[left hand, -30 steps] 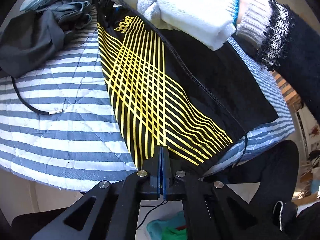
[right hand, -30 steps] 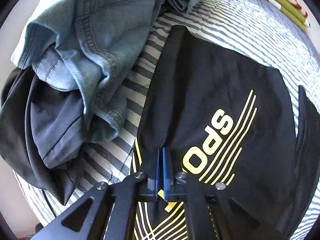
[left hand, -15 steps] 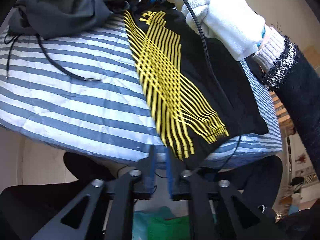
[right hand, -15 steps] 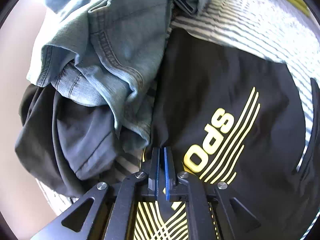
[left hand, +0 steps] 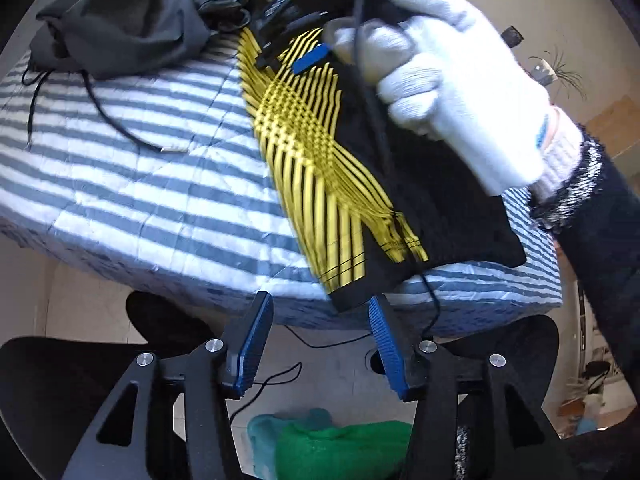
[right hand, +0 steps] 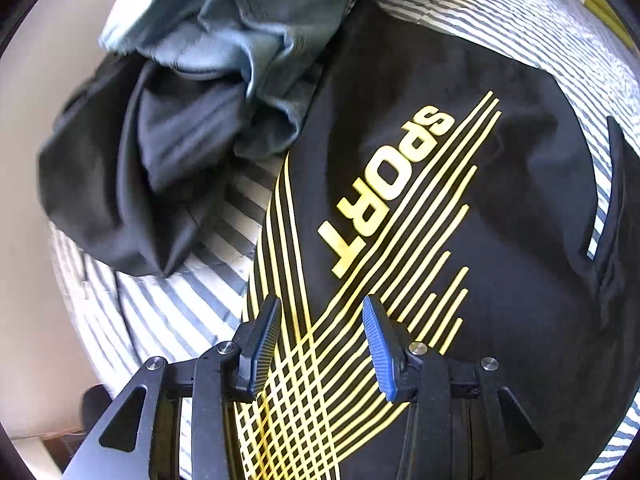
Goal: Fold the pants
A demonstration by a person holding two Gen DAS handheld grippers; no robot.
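Note:
Black pants [left hand: 420, 184] with yellow crossing stripes and a yellow "SPORT" print [right hand: 400, 184] lie flat and folded on the striped bedding. My left gripper [left hand: 320, 312] is open, pulled back just off the mattress edge, with the pants' hem corner between and slightly beyond its blue pads. My right gripper [right hand: 320, 312] is open too, hovering over the yellow stripes with nothing pinched. In the left wrist view a white-gloved hand [left hand: 460, 92] holds the right gripper above the far end of the pants.
Blue-and-white striped bedding [left hand: 140, 168] covers the mattress. A pile of blue jeans [right hand: 248, 40] and dark garments [right hand: 132, 168] lies beside the pants' top end. A black drawcord [left hand: 120, 128] trails on the bedding. Green and teal cloth [left hand: 340, 448] lies on the floor.
Both grippers were shut on the pants a second ago and are open now. They have let go and drawn back, leaving the pants flat on the bed.

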